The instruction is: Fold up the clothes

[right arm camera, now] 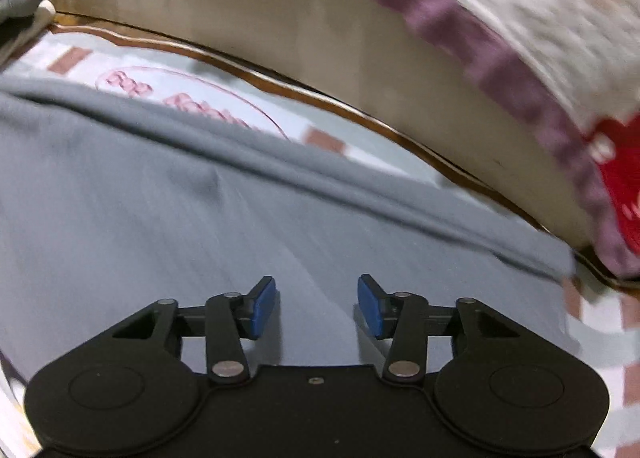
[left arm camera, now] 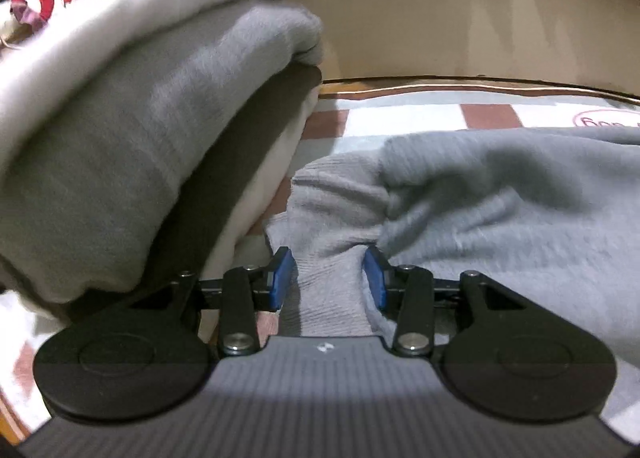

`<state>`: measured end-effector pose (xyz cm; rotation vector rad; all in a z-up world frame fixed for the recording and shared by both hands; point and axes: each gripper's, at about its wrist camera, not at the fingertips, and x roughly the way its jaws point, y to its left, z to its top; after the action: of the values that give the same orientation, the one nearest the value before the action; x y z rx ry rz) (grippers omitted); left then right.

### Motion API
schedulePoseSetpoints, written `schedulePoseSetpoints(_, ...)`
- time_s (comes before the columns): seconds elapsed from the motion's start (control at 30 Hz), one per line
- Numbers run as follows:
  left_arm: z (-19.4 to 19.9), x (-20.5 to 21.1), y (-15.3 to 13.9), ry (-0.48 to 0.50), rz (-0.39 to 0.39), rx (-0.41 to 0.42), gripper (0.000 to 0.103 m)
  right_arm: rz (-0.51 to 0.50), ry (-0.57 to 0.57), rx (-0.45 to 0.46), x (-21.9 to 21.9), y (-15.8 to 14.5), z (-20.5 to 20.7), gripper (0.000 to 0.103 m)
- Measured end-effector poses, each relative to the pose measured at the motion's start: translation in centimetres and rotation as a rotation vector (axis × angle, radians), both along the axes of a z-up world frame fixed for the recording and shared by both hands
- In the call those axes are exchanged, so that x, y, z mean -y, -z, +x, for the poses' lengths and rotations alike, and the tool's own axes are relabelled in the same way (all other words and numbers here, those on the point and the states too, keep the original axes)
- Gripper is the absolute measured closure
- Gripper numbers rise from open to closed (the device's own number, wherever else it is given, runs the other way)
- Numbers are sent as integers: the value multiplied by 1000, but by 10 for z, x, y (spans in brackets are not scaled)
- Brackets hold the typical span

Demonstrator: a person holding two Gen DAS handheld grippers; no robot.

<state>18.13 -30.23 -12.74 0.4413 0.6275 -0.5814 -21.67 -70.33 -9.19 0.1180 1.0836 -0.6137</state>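
2 grippers work over one grey sweater [left arm camera: 500,194] spread on a checked cloth [left arm camera: 404,116] of white, pale blue and brown squares. The left gripper [left arm camera: 328,278] has its blue pads on either side of a bunched ribbed part of the sweater, seemingly a cuff or hem; the fabric fills the gap and the pads press on it. Just to the left of the sweater stands a stack of folded clothes [left arm camera: 132,130], white over grey over dark layers. The right gripper [right arm camera: 317,306] hangs above a flat stretch of the sweater [right arm camera: 168,226], jaws apart and nothing between them. Beyond the sweater's far edge the checked cloth [right arm camera: 188,90] carries a pink printed oval, and past it rises a cream panel [right arm camera: 256,22] under purple-frilled bedding [right arm camera: 516,54].
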Motion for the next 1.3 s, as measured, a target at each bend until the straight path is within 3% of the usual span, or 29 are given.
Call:
schedulePoseSetpoints(0.17, -55, 8, -39, 91, -78, -79, 62, 46, 71, 139, -27, 6, -68, 48)
schedulePoseSetpoints(0.3, -115, 50, -67, 229, -137, -186, 62, -3, 48, 119, -71, 2, -127, 47)
schedulePoseSetpoints(0.43, -175, 125, -61, 307, -182, -435, 61, 24, 181, 138, -81, 13, -197, 46)
schedulePoseSetpoints(0.5, -210, 170, -49, 400, -181, -530, 61, 41, 194, 157, -82, 22, -219, 46)
schedulePoseSetpoints(0.67, -329, 276, -37, 740, -10, -362, 61, 96, 168, 241, -80, 47, -239, 46)
schedulePoseSetpoints(0.73, -365, 302, -37, 840, 19, -325, 61, 95, 154, 280, -78, 54, -239, 37)
schedulePoseSetpoints(0.77, -380, 310, -39, 886, 23, -303, 61, 89, 149, 292, -76, 55, -238, 38)
schedulePoseSetpoints(0.8, -395, 318, -41, 932, 28, -279, 61, 77, 144, 291, -74, 54, -236, 52)
schedulePoseSetpoints(0.83, -408, 324, -42, 986, 40, -254, 61, 65, 139, 288, -70, 53, -235, 89)
schedulePoseSetpoints(0.87, -418, 329, -42, 1041, 60, -225, 61, 65, 138, 301, -65, 51, -238, 100)
schedulePoseSetpoints(0.9, -428, 333, -42, 1097, 80, -195, 61, 67, 138, 315, -58, 48, -241, 103)
schedulePoseSetpoints(1.1, -468, 340, -38, 1444, 172, -83, 60, 96, 169, 473, -30, 17, -274, 103)
schedulePoseSetpoints(1.13, -474, 340, -38, 1493, 175, -87, 52, 81, 182, 488, -31, 12, -280, 103)
schedulePoseSetpoints(1.17, -478, 342, -38, 1512, 180, -99, 44, 64, 197, 501, -31, 8, -286, 103)
schedulePoseSetpoints(1.23, -487, 348, -35, 1507, 189, -110, 42, 50, 214, 538, -28, 0, -294, 103)
schedulePoseSetpoints(1.3, -494, 354, -31, 1504, 184, -52, 42, 30, 216, 553, -22, -7, -293, 103)
